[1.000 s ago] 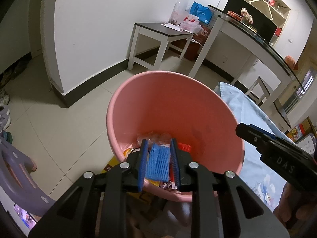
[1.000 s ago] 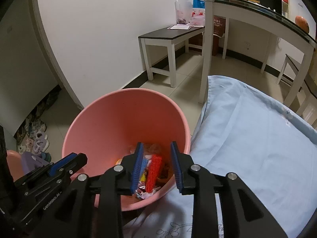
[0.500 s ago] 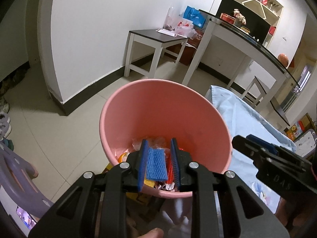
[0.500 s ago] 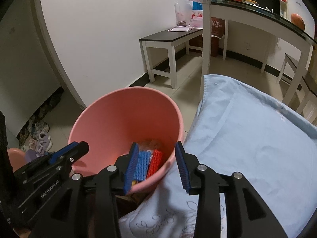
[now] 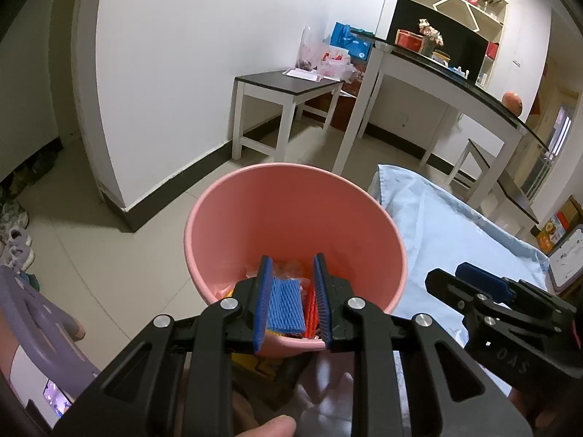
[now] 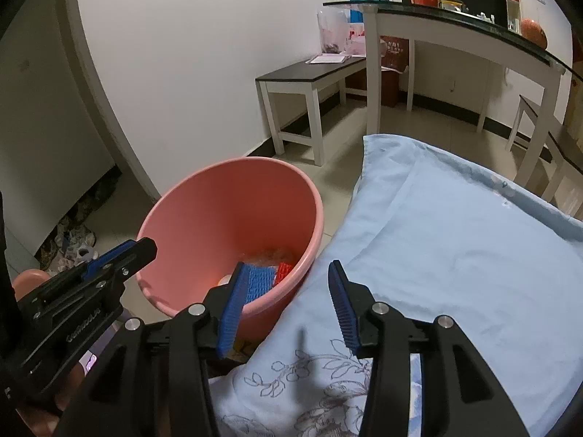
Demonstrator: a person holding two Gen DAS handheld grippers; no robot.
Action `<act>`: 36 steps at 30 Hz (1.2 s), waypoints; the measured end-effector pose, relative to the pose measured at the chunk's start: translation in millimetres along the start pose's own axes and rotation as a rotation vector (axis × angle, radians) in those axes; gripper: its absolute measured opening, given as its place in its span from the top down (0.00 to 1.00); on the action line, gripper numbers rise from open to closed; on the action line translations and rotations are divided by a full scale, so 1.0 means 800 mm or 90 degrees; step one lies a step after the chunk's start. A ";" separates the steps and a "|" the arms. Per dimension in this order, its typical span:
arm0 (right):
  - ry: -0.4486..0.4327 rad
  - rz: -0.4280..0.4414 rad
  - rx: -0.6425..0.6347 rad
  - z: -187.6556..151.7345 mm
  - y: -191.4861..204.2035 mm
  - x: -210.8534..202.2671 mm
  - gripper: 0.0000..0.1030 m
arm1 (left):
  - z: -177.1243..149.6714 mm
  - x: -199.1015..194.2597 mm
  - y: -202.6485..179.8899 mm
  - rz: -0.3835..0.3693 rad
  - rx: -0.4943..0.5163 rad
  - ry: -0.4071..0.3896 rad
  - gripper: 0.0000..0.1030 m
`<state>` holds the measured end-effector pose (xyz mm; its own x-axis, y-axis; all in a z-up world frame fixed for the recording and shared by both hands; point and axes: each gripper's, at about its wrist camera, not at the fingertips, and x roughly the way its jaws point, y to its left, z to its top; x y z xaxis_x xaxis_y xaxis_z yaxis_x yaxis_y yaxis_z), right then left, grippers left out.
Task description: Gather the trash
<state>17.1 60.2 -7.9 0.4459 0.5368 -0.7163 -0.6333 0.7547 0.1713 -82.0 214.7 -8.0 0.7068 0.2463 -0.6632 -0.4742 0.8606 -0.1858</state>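
1. Right tongs, just spread, carry nothing; left tongs gape, empty.
2. Trash lies inside the pink bin.
3. Probably best: lift both clear, avoiding the rim.

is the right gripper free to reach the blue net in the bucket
Probably yes. The right gripper is open and empty, its jaws having just opened. The blue net lies uncovered, with only the bucket rim to clear.

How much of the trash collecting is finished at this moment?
Done: blue foam net, red foam net and wrappers lie in the pink plastic bucket. In hand: nothing; right gripper jaws have just been opening, empty. Left: no trash shows on the light blue sheet.
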 end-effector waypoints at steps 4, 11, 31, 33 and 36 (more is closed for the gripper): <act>-0.013 -0.002 -0.008 -0.005 0.003 -0.012 0.53 | -0.001 -0.010 -0.007 0.003 0.009 -0.010 0.78; -0.038 -0.010 -0.019 -0.017 0.008 -0.034 0.51 | -0.006 -0.025 -0.016 -0.003 0.016 -0.021 0.78; -0.076 -0.017 -0.020 -0.039 0.010 -0.079 0.51 | -0.021 -0.057 -0.032 -0.008 0.035 -0.042 0.78; -0.078 -0.018 -0.018 -0.038 0.009 -0.080 0.51 | -0.022 -0.059 -0.032 -0.010 0.034 -0.042 0.78; -0.080 -0.019 -0.018 -0.039 0.008 -0.082 0.50 | -0.023 -0.061 -0.032 -0.012 0.029 -0.040 0.78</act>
<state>-35.8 17.8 19.5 0.5392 0.5586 -0.6302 -0.6358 0.7608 0.1303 -114.2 172.7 15.7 0.7479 0.2562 -0.6124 -0.4367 0.8847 -0.1632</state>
